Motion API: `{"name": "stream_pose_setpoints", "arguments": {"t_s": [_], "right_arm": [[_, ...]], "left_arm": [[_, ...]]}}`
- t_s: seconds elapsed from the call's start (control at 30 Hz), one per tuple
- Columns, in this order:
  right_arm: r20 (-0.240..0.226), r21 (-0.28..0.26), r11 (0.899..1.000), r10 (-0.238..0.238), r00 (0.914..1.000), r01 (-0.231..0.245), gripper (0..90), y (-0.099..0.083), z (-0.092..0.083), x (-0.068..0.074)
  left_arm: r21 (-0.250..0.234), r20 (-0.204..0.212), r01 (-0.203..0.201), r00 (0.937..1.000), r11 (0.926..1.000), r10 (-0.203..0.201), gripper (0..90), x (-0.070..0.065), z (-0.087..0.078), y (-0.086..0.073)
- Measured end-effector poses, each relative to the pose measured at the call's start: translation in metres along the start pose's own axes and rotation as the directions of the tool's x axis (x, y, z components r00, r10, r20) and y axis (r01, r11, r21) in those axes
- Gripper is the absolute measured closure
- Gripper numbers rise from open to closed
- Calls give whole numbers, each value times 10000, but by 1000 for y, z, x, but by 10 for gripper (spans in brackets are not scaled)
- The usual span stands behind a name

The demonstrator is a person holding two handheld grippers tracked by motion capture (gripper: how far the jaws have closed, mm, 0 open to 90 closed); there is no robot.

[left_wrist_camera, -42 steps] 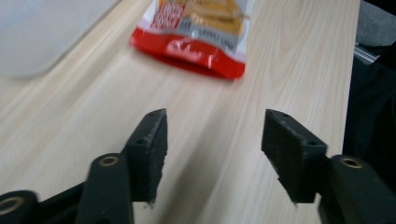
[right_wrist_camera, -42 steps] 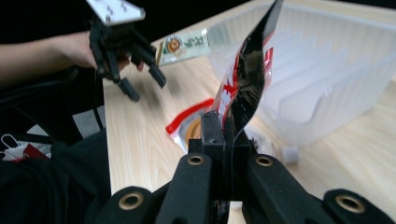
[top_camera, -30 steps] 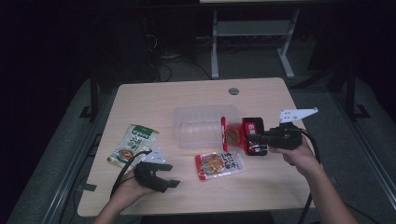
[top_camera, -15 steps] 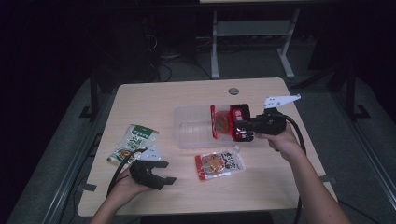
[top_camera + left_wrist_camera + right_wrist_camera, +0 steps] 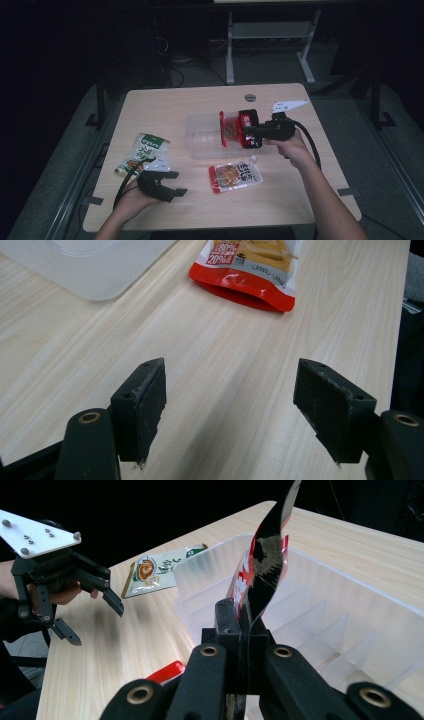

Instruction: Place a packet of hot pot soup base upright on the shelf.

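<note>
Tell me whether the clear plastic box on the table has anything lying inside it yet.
Looks empty: the clear plastic box shows bare dividers, and the red packet hangs above it, pinched in the right tongs.

In the right gripper view, the red snack packet runs off the top edge, its lower end hidden between the clamped jaws. The clear plastic bin is cut off at the right. In the left gripper view, the second red packet is cropped at the top. In the high view, the printing on the green packet is too small to read.
</note>
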State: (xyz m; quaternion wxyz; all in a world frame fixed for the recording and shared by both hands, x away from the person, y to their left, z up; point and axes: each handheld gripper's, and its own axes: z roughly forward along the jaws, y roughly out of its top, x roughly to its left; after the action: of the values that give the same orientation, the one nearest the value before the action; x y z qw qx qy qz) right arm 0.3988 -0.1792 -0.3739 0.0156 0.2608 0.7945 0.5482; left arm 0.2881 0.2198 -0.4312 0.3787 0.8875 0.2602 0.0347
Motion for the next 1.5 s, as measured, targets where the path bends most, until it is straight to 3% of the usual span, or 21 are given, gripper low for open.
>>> {"name": "stream_pose_setpoints", "arguments": {"t_s": [0.43,0.73,0.87,0.9,1.27,1.5], "right_arm": [[-10,121,9999,-74,10000,74,896,-1,8,1],[126,518,9983,-263,9996,256,896,-1,21,1],[93,572,9982,-204,9997,199,895,0,25,-1],[105,604,9979,-235,9997,228,895,0,27,-1],[255,1035,9940,-387,9989,358,891,-1,47,0],[525,1098,9939,-175,9985,117,869,-2,55,-3]], "left_arm": [[151,55,-102,9999,9998,101,289,-1,3,-1],[360,-4,-131,9999,9993,131,289,-5,3,-8],[355,-60,85,9999,9993,-83,289,-7,1,-11],[418,-112,-81,9999,9991,85,289,-5,0,-12],[425,-64,176,9998,9989,-174,289,-8,0,-16],[561,-86,136,9999,9983,-132,289,-8,0,-19]]}}
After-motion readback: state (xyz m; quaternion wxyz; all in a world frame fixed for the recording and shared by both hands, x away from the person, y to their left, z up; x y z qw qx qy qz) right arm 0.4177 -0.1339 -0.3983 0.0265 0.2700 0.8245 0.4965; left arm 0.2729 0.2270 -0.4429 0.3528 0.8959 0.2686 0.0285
